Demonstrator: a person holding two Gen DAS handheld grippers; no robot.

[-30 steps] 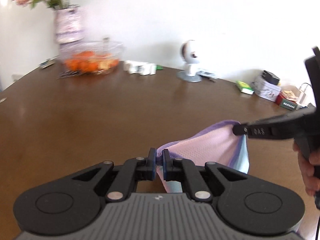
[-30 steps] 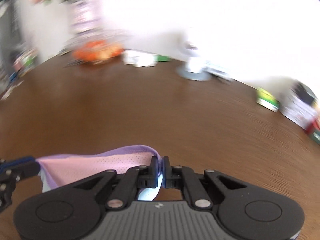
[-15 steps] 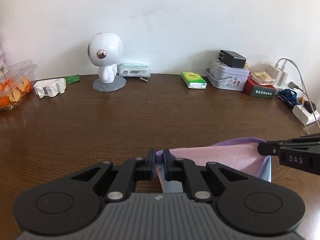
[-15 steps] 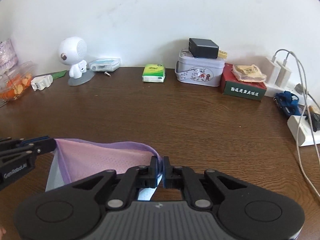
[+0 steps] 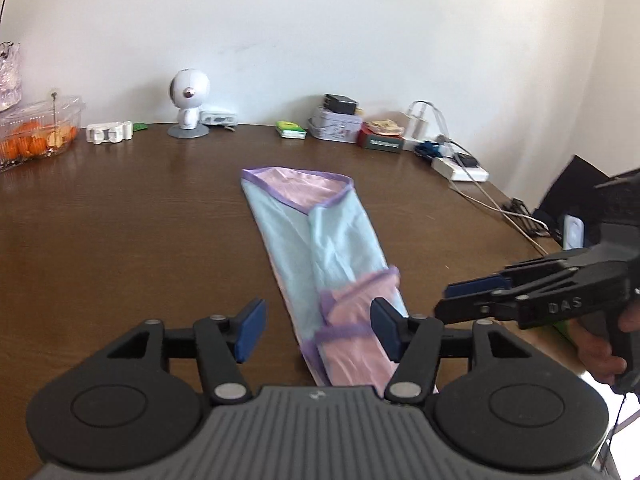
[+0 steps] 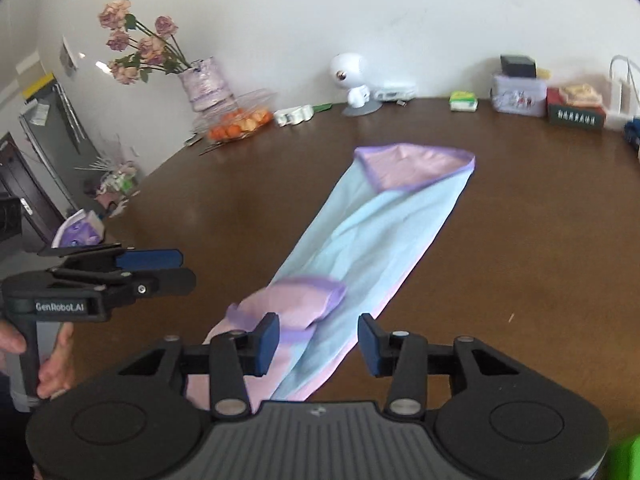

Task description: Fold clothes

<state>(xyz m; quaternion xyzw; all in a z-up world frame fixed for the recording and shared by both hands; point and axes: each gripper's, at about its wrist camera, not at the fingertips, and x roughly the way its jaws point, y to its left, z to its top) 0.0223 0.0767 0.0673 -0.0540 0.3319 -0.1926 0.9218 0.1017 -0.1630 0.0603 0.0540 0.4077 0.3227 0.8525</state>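
Pale blue-and-pink garment (image 5: 320, 248) now lies in a long strip on the table (image 5: 120, 220), dropped by both claws; left gripper (image 5: 316, 330) and right gripper (image 6: 318, 344) opening, empty; near flap possibly rumpled; cross-fold likely next.

One garment (image 5: 320, 248) on table (image 5: 120, 220); two claws: left claw (image 5: 316, 330), right claw (image 6: 318, 344) (both opening); one robot figurine (image 5: 189, 98).
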